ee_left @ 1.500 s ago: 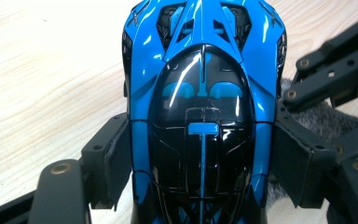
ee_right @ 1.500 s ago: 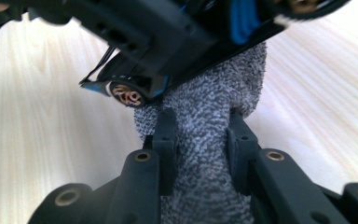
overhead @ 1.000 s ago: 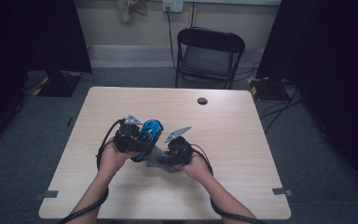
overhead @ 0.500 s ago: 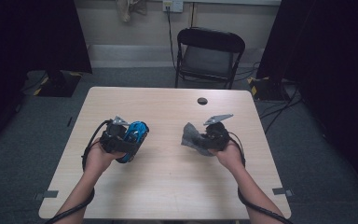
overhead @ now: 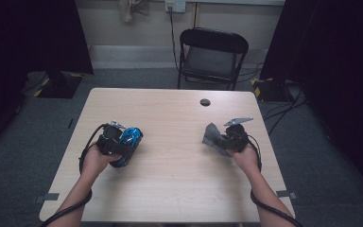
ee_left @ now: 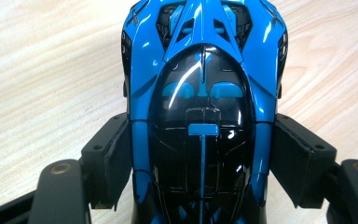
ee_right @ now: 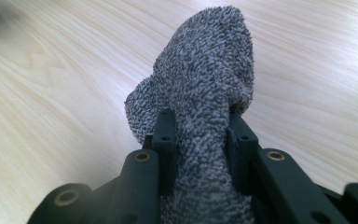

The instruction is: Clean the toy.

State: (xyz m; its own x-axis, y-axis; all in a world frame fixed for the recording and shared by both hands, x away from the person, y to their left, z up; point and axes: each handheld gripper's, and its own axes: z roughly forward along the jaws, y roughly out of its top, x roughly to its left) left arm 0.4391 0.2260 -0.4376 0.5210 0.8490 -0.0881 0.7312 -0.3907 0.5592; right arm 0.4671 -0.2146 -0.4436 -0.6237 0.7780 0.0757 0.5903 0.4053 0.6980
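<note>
Standing behind table (overhead: 170, 198): chair (overhead: 212, 54); grommet (overhead: 205, 102) near.

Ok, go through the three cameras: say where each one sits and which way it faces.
High view: fixed above the person's side, looking forward and down on the table; both forearms, left gripper and right gripper show.
Left gripper view: rides the left gripper, looking along its jaws clamping the blue toy car.
Right gripper view: rides the right gripper, looking along its jaws pinching the grey cloth.
Shared: car and cloth also appear from above.
</note>
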